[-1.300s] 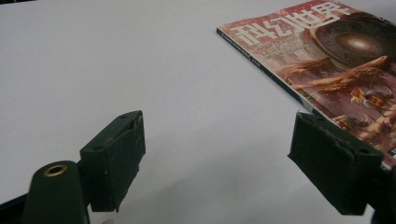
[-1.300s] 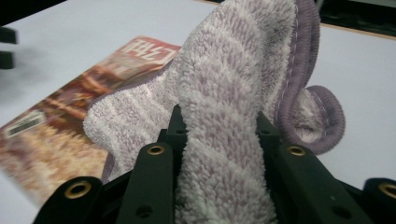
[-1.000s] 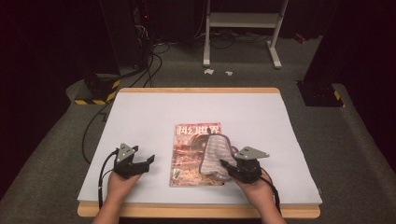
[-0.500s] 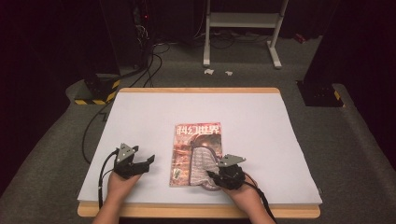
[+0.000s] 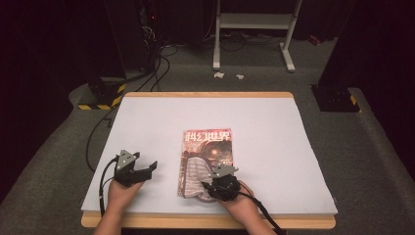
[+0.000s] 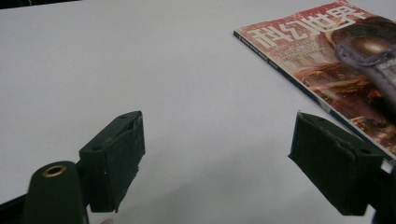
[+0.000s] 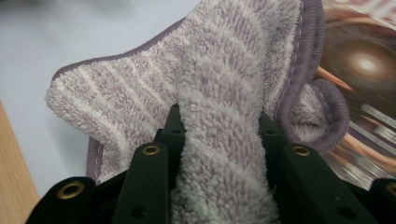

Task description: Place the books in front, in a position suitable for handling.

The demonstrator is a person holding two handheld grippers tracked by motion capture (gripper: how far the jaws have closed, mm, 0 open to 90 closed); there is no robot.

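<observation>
A magazine with a red cover lies flat at the middle of the white table sheet. A lilac striped towelling cloth is bunched over its near end and hangs past its lower left corner. My right gripper is shut on a raised fold of that cloth, with pile pressed between both jaws. The magazine cover shows behind it. My left gripper rests open on the bare sheet left of the magazine, with nothing between its jaws.
The table's wooden front edge runs just below both hands. Beyond the table stand a white metal frame, black cables on the floor and a yellow-and-black striped base. The white sheet lies bare to the right of the magazine.
My right gripper has moved left and toward the near edge, dragging the cloth down the magazine so more of the cover shows. The left gripper has stayed where it was.
</observation>
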